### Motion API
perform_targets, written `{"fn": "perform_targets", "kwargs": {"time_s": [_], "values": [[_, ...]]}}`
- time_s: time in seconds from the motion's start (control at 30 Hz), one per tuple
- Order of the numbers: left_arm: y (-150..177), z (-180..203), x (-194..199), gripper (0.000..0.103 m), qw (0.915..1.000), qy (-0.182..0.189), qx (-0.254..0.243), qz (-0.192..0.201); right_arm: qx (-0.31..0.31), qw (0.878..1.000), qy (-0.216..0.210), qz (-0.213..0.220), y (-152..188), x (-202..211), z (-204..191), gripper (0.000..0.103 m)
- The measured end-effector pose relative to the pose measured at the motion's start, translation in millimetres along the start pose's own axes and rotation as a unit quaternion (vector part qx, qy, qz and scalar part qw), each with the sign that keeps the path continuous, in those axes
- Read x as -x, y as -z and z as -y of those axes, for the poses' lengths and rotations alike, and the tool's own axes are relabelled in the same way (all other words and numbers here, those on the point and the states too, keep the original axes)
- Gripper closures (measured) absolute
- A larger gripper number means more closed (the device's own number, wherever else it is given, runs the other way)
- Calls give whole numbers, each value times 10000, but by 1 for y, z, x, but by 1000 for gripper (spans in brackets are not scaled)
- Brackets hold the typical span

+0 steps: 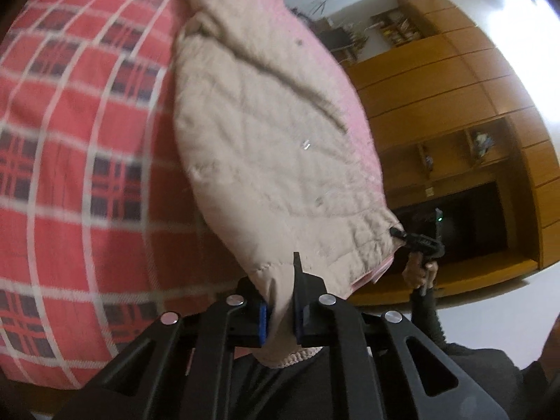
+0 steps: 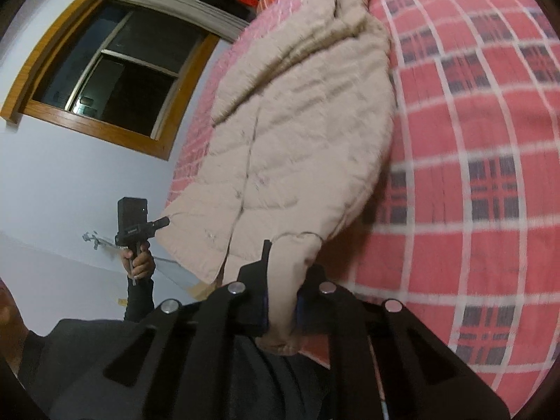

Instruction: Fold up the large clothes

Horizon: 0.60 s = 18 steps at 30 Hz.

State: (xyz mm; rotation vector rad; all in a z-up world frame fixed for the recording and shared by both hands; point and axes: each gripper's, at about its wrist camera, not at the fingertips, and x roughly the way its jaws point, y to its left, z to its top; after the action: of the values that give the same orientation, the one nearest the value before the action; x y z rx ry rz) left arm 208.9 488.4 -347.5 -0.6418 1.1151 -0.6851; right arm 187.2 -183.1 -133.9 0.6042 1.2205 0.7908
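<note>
**One coat, two claws, both clamped on its hem end**

There is one garment: a beige quilted coat (image 1: 266, 133), spread lengthwise on a bed (image 1: 70, 140) covered in a red, white and navy plaid sheet. Two claws hold it, one in each of the person's hands.

The coat is padded and stitched in soft diamonds, creased along a long fold near its far end, with small fasteners down the front. Its far end, bunched and rumpled, lies toward the head of the bed; its near end is lifted off the sheet.

The left claw (image 1: 281, 318) is closed down to the thickness of the cloth, pinching a near corner of the coat between its blue-padded fingers (image 1: 263, 325). The right claw (image 2: 281, 309) is likewise nearly closed, with a fold of the coat's near edge hanging through it. In the left wrist view the right claw appears at the coat's other near corner, tip against the fabric, gripped by a hand (image 1: 420, 273) in a dark sleeve.

A wooden wardrobe (image 1: 455, 87) and a wood-framed window (image 2: 105, 70) stand behind.
</note>
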Motion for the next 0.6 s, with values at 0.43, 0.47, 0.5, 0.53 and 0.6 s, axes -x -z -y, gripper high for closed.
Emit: {"fn": "perform_targets", "kwargs": {"time_s": [0.43, 0.47, 0.5, 0.53, 0.6], "values": [[-93, -3, 12, 93, 9971, -139, 355, 653, -20, 9963, 119, 850, -99, 11, -15, 94], [-100, -5, 12, 93, 9970, -151, 363, 671, -46, 9960, 117, 886, -109, 10, -14, 94], [-115, -7, 11, 93, 9967, -164, 386, 688, -78, 9955, 123, 940, -123, 7, -12, 94], [-125, -11, 10, 93, 9966, -155, 426, 692, -119, 9950, 130, 980, -133, 5, -9, 94], [-145, -18, 7, 93, 9959, -169, 549, 704, -193, 9945, 210, 1011, -154, -3, -2, 94]]}}
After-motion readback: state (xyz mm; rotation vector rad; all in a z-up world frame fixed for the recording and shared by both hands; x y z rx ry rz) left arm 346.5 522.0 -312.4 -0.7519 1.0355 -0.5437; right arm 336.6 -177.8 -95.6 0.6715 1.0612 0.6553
